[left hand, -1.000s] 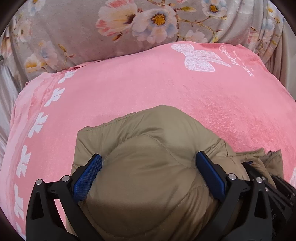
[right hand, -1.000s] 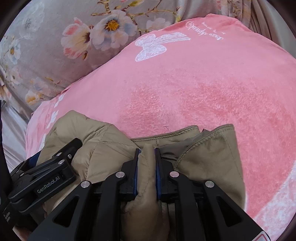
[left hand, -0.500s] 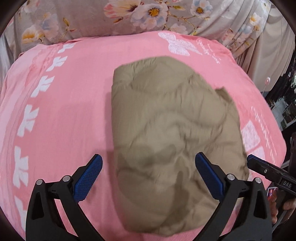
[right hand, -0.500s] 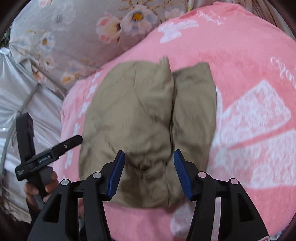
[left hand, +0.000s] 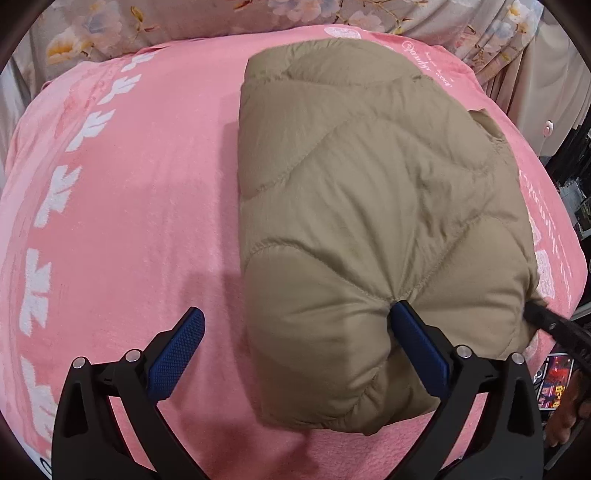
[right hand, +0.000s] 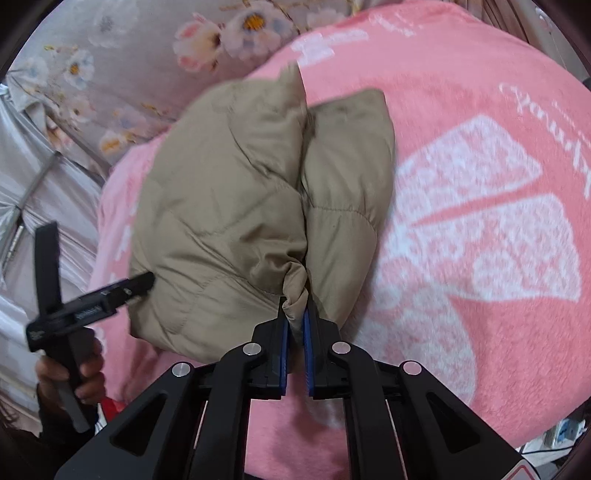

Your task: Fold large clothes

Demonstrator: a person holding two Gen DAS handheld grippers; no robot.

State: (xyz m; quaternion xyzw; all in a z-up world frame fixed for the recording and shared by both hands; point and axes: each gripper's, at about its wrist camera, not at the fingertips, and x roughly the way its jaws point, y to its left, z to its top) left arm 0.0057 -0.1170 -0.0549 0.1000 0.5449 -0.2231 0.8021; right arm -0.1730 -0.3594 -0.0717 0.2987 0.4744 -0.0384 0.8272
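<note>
A folded tan quilted jacket lies on the pink blanket; it also shows in the right wrist view. My left gripper is open at the jacket's near left corner, its right finger pressing into the padding and its left finger over bare blanket. My right gripper is shut on a pinch of the jacket's near edge. The right gripper's tip shows at the jacket's right edge in the left wrist view. The left gripper shows at the jacket's left side in the right wrist view.
The pink blanket with white prints covers the bed. Grey floral bedding lies beyond it, also in the right wrist view. The bed edge drops off at right, with curtains and clutter beyond.
Both grippers pulled back from the jacket, then came close again. The right gripper opened and has shut again on the jacket's near edge. The left stayed open.
</note>
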